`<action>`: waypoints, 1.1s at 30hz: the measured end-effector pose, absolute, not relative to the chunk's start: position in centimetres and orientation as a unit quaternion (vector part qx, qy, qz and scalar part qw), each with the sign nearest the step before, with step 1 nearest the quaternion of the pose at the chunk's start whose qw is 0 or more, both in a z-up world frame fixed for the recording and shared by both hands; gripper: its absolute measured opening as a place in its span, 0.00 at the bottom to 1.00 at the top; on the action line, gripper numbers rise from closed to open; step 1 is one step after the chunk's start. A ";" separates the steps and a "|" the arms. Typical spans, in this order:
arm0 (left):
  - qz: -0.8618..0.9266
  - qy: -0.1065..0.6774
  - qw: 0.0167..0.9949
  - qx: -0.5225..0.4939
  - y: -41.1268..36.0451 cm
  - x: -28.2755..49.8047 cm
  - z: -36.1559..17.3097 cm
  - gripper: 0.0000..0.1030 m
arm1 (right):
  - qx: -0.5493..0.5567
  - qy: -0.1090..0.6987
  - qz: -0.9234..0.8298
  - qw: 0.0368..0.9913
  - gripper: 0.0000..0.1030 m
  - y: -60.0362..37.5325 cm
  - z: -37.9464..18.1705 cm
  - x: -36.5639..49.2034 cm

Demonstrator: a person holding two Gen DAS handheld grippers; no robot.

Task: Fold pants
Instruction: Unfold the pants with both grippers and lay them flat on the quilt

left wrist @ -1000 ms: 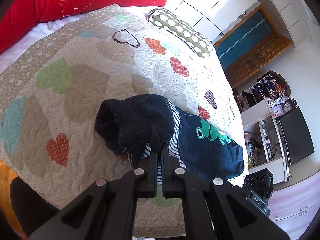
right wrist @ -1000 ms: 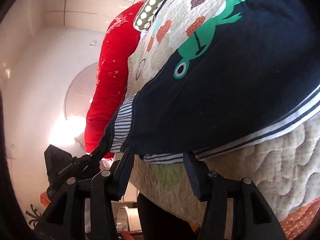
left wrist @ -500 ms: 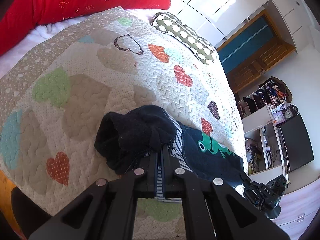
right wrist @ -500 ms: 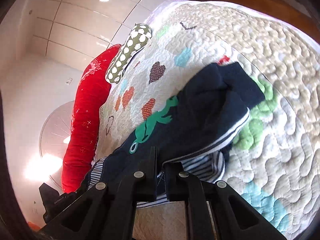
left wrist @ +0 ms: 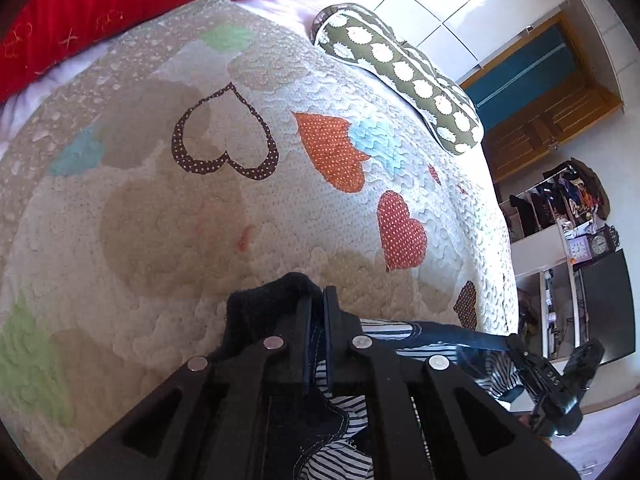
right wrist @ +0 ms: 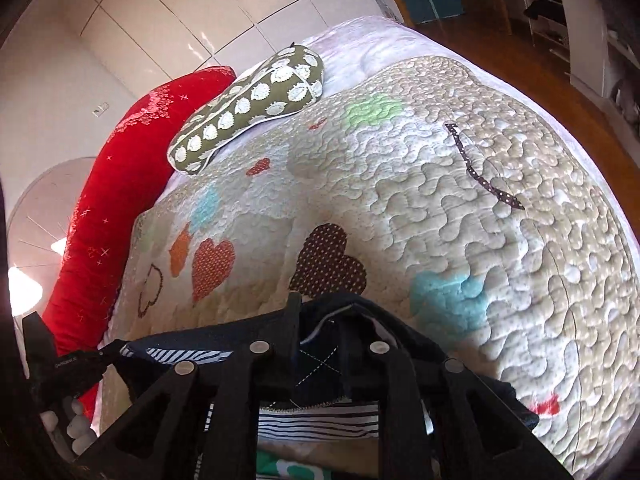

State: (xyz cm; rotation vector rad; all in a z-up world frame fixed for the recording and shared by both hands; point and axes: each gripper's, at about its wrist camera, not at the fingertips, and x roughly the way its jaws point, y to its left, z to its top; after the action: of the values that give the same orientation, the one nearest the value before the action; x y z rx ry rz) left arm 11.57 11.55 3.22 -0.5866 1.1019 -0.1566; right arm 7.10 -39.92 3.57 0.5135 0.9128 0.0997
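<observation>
The pants are small, dark navy, with a striped lining and a green frog print. My left gripper (left wrist: 316, 300) is shut on the pants (left wrist: 260, 312) at one dark edge, and the fabric hangs below the fingers. My right gripper (right wrist: 320, 312) is shut on the pants (right wrist: 384, 320) at another edge, with stitching and striped lining showing between the fingers. Both hold the pants stretched above the quilted bed (left wrist: 280, 208). The right gripper body also shows in the left wrist view (left wrist: 552, 380). The left gripper body shows in the right wrist view (right wrist: 68, 364). Most of the pants is hidden under the grippers.
The heart-patterned quilt (right wrist: 480, 220) covers the bed. A long red pillow (left wrist: 120, 8) and a green dotted cushion (left wrist: 400, 72) lie at the head. A wooden door (left wrist: 540, 92), shelves and a dark screen (left wrist: 608, 308) stand beyond the bed's right side.
Both grippers have lifted the pants off the quilt and carried them toward the head of the bed. The right gripper went from open to shut on the pants' edge.
</observation>
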 end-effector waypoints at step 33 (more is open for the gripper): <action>-0.058 0.534 0.819 -0.200 11.4 -2.6 -0.9 0.45 | 0.218 0.411 -0.065 0.883 0.52 -47.3 3.8 -9.2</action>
State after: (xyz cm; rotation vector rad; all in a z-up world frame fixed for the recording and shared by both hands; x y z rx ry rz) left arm -2.57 11.36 -0.95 -0.4259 1.1380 -0.1238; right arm -9.22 -47.30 3.85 0.4538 0.8567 -0.1353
